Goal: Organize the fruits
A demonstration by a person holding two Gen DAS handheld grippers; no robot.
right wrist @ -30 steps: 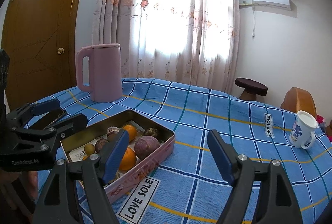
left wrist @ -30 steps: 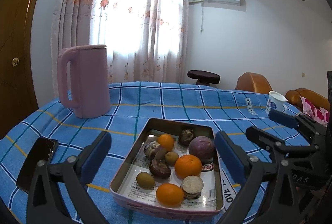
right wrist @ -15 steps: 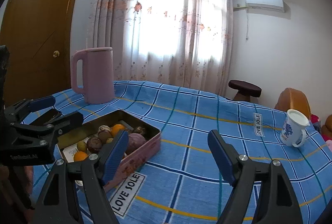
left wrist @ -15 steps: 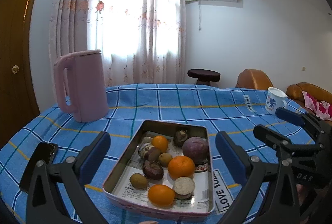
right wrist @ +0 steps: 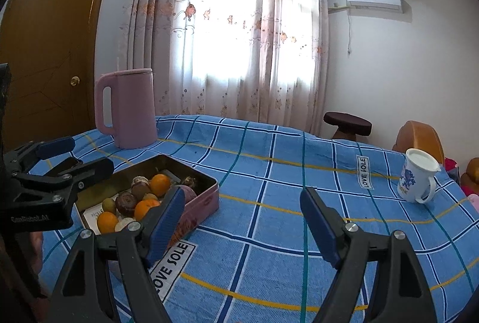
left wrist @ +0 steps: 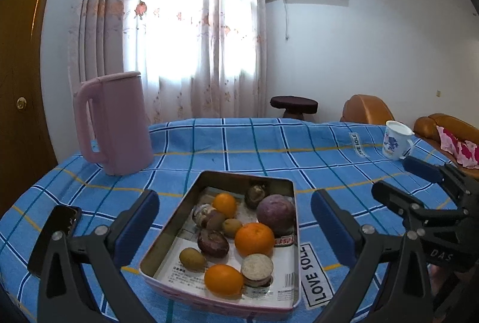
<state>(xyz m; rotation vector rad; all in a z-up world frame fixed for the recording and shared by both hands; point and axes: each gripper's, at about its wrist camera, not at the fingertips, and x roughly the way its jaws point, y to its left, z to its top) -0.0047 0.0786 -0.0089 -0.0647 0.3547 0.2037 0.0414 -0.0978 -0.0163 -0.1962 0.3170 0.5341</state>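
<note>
A pink metal tin (left wrist: 167, 239) sits on the blue checked tablecloth and holds mixed fruit: three oranges (left wrist: 254, 238), a large purple fruit (left wrist: 275, 213), small green-brown kiwis (left wrist: 192, 258), several dark brown round fruits (left wrist: 213, 243) and a pale cut one (left wrist: 257, 266). My left gripper (left wrist: 235, 221) is open and empty, hovering above the tin's near half. My right gripper (right wrist: 242, 216) is open and empty over bare cloth to the right of the tin (right wrist: 206, 197). Each gripper shows in the other's view, the right gripper (left wrist: 416, 182) and the left gripper (right wrist: 60, 158).
A tall pink kettle (left wrist: 112, 122) stands at the table's back left. A black phone (left wrist: 55, 236) lies near the left edge. A white mug with blue print (right wrist: 417, 179) stands at the right. A dark stool (left wrist: 293, 106) and orange chairs (left wrist: 366, 110) are beyond the table.
Both grippers have risen and tilted a little, so the tin sits lower and farther in each view. Both stay open and empty. The fruit has not moved.
</note>
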